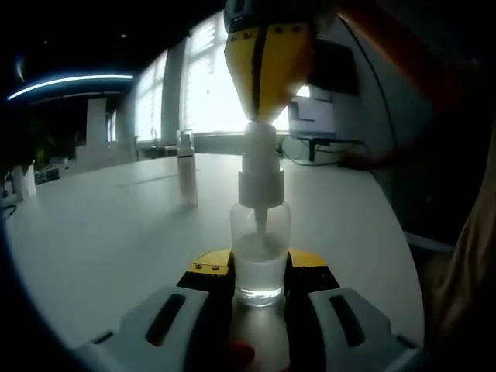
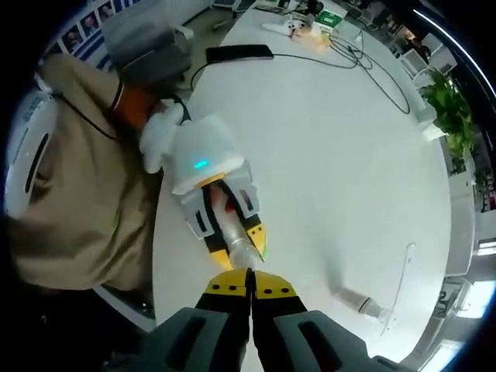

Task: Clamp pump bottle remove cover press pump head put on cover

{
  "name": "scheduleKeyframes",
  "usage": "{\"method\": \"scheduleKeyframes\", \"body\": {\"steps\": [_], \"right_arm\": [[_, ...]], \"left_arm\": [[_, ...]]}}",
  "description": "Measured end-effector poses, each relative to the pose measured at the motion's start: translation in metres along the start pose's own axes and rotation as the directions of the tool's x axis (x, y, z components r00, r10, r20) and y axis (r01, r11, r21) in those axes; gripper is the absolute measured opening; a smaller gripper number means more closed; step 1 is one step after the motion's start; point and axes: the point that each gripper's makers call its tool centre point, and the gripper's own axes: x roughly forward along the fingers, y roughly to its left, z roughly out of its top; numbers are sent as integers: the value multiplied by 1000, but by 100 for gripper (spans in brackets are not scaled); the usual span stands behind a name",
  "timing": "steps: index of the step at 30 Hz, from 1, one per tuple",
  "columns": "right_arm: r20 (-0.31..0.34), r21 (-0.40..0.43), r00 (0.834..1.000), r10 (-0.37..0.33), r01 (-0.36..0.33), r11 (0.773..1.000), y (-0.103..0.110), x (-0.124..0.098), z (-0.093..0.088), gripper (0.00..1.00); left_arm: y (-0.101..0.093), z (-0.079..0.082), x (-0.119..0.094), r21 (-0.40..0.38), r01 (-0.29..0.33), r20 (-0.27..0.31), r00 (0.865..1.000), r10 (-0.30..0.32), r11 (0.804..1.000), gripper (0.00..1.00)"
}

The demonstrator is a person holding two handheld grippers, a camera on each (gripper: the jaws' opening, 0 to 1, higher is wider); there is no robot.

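Clear plastic, with a little liquid in the bottom, makes up the pump bottle [image 1: 260, 260], which stands upright on the white surface [image 1: 116, 232] and serves as the landmark here. Nearest to the left gripper view's camera, the left gripper [image 1: 260, 283] is clenched on the bottle's lower body, one jaw on each side. Directly above, the right gripper [image 1: 267, 66] comes down with its yellow jaws pressed together, tip resting on the white pump head [image 1: 260, 159], so the pressing step looks to be in hand. In the right gripper view the same gripper [image 2: 249, 283] shows its jaws closed on nothing, pointing down at the bottle top, with the left gripper [image 2: 221, 209] and a gloved hand [image 2: 159, 136] beyond.

The bottle is probably light, smooth and a little slippery, with a stiff wall that could give under hard squeezing; the low grip on the body seems the right place, keeping it steady against the downward push. A push off-centre could tip it.

Behind the bottle and a little to one side, the clear cover [image 1: 186, 178] stands well apart on the surface. Further off lie cables [image 2: 364, 62] and a plant [image 2: 449, 108], then bright windows [image 1: 209, 85] and a monitor [image 1: 314, 112].
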Motion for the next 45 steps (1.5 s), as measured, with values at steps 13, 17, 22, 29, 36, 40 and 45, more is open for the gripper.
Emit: {"method": "scheduleKeyframes", "body": {"steps": [13,17,22,29,36,40,45], "right_arm": [[-17,7,1000,3,-3,1000,0,1,0,0],[-19,0,1000,0,0,1000,1,1,-1,0],[-22,12,1000,1,-1,1000,0,5,-1,0],[-1,36,1000,-1,1,999,0,6,-3,0],[-15,34,1000,2,-1,999,1,7,-2,0],[-26,34,1000,1,-1,999,1,7,-3,0],[-21,42,1000,-18,19,999,2,6,-3,0]], "left_arm": [[-1,0,0,-2,2,0,1000,-2,1000,15],[-2,0,0,-3,4,0,1000,-4,1000,15],[-3,0,1,-3,4,0,1000,-4,1000,15],[0,0,1,-1,4,-1,1000,-4,1000,15],[0,0,1,-1,3,0,1000,-3,1000,15],[-1,0,1,-3,2,0,1000,-2,1000,15],[-1,0,1,-1,1,1,1000,-1,1000,15]]}}
